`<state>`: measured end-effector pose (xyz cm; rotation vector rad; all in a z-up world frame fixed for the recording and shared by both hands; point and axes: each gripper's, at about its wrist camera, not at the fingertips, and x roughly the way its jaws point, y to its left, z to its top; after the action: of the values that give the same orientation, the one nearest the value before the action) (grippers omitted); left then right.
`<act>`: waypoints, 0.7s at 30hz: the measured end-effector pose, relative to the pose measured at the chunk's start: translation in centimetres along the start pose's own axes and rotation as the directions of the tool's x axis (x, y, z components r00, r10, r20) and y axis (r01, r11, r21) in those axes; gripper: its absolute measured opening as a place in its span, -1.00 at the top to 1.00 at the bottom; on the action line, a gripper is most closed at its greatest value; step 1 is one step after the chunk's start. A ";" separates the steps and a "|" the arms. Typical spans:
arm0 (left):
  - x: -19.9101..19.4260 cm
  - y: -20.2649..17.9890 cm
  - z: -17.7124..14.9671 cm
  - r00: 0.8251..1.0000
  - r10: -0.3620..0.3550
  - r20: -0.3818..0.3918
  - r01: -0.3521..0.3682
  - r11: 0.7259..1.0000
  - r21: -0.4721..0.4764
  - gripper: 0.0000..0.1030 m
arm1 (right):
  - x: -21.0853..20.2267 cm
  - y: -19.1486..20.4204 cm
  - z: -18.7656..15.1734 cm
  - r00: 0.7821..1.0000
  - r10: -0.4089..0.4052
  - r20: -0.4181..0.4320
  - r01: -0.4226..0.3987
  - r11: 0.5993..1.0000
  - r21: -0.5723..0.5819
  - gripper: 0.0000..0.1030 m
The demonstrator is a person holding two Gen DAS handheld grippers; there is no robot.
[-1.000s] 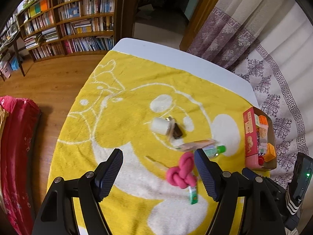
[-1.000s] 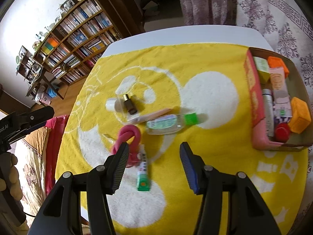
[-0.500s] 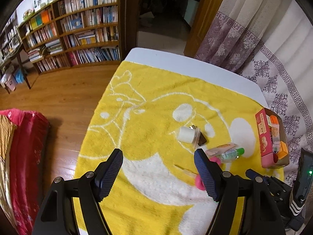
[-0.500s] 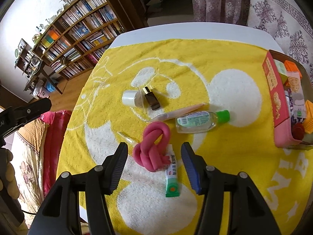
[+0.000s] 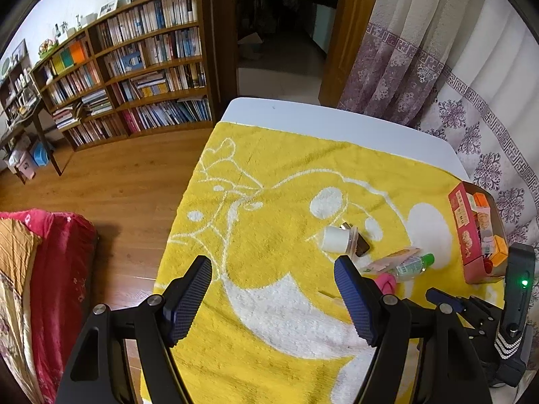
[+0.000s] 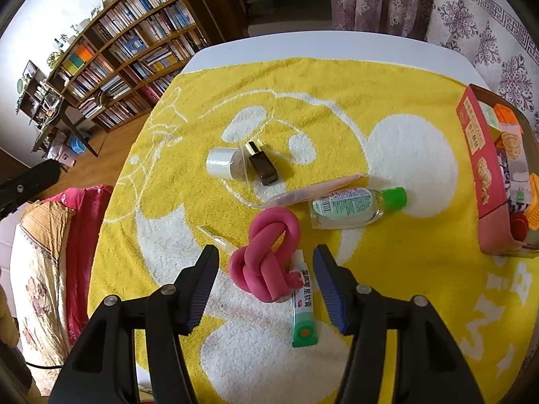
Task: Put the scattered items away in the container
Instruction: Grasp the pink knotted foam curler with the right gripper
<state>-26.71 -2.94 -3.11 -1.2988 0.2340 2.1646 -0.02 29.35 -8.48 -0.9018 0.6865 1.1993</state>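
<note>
Closer now, our right gripper (image 6: 266, 286) straddles the pink knot (image 6: 267, 259), jaws apart; we lower squarely, probably avoiding the tube (image 6: 303, 309). Left gripper (image 5: 273, 299) hangs spread wide.

You see a rough terry-cloth towel (image 6: 337, 101) over a smooth matt white worktop (image 6: 303, 47). The bottle (image 6: 350, 205) is clear glossy plastic; the pink knotted rope (image 6: 269, 259) looks soft and matt. Each gripper's pads (image 6: 326, 286) are ribbed matt plastic. The floor (image 5: 118, 175) is glossy wood.
</note>
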 end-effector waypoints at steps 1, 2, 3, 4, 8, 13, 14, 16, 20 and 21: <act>0.0 -0.1 0.1 1.000 0.003 0.002 -0.003 1.000 0.004 -0.49 | 0.1 -0.1 0.0 1.000 -0.002 -0.001 0.002 1.000 0.000 -0.23; 0.0 -0.1 0.1 1.000 0.005 0.003 -0.005 1.000 0.007 -0.49 | 0.4 -0.2 0.0 1.000 -0.006 -0.005 0.006 1.000 0.001 -0.23; 0.0 -0.2 0.1 1.000 0.007 0.004 -0.007 1.000 0.012 -0.49 | 0.6 -0.3 0.1 1.000 -0.008 -0.008 0.008 1.000 0.003 -0.23; 0.1 -0.3 0.1 1.000 0.010 0.005 -0.010 1.000 0.016 -0.49 | 1.0 -0.4 0.1 1.000 -0.012 -0.011 0.012 1.000 0.004 -0.23; 0.2 -0.6 0.2 1.000 0.015 0.006 -0.016 0.999 0.029 -0.49 | 2.2 -1.2 0.3 0.999 -0.015 -0.035 0.016 1.000 0.023 -0.23; 0.5 -0.7 0.1 1.000 0.023 -0.001 -0.023 0.999 0.032 -0.49 | 4.0 -1.9 0.6 0.998 -0.013 -0.068 0.016 0.999 0.046 -0.23; 0.5 -0.6 0.1 1.000 0.024 -0.002 -0.024 0.999 0.031 -0.49 | 4.2 -1.9 0.6 0.997 -0.012 -0.071 0.015 0.999 0.044 -0.23; 0.6 -0.6 0.1 1.000 0.026 -0.004 -0.026 0.999 0.030 -0.49 | 4.7 -1.8 0.8 0.997 -0.017 -0.079 0.020 0.999 0.037 -0.23; 0.9 -0.5 0.1 0.999 0.030 -0.010 -0.030 0.999 0.027 -0.49 | 5.5 -1.7 0.8 0.996 -0.011 -0.092 0.014 1.000 0.024 -0.23; 0.9 -0.4 0.1 0.999 0.031 -0.011 -0.030 0.999 0.026 -0.49 | 5.6 -1.6 0.9 0.996 -0.012 -0.090 0.013 1.000 0.019 -0.23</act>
<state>-26.87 -2.17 -3.75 -1.3015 0.2874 2.1728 2.90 32.62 -12.40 -0.9466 0.7623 1.1448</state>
